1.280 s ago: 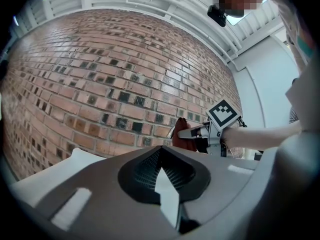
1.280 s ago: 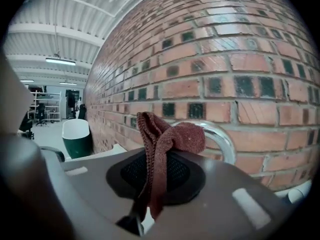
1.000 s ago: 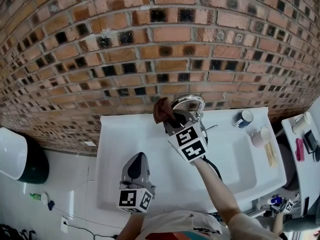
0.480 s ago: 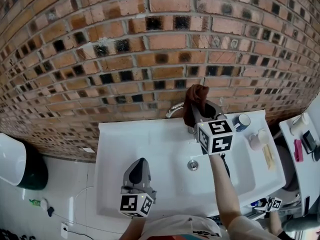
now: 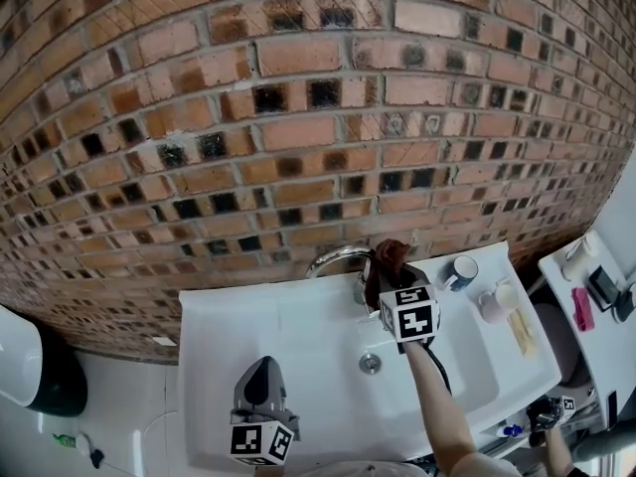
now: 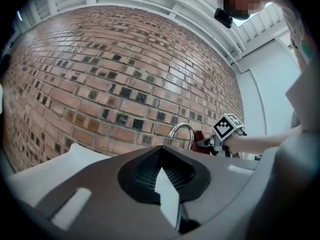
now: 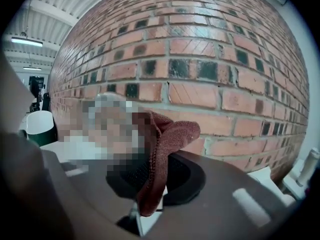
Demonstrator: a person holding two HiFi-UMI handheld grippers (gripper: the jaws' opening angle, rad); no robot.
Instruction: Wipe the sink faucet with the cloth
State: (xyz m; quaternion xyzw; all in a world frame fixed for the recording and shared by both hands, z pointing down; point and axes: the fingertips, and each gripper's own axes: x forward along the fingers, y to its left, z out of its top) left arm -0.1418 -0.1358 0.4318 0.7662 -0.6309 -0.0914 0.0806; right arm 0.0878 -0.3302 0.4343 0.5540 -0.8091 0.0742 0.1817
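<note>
Brick wall point(image 5: 298, 117) backs sink point(image 5: 298, 346); right hand-held gripper point(image 5: 386, 284) clamps rust-red cloth point(image 5: 388, 259) at faucet point(image 5: 333, 257), 12 o'clock, likely for wiping; left hand-held gripper point(image 5: 260, 376) closed, empty, idle at 7 o'clock.

In the head view the cloth point(image 5: 386, 264) and the right gripper point(image 5: 388, 282) hid the base of the faucet point(image 5: 336, 257); only its arch showed. The small items point(image 5: 502, 301) at the right end of the sink point(image 5: 298, 336) were too small to identify. A white rounded object point(image 5: 22, 361) was cut off by the left edge. In the right gripper view the cloth point(image 7: 160, 159) covered most of the fingers point(image 7: 149, 228).
</note>
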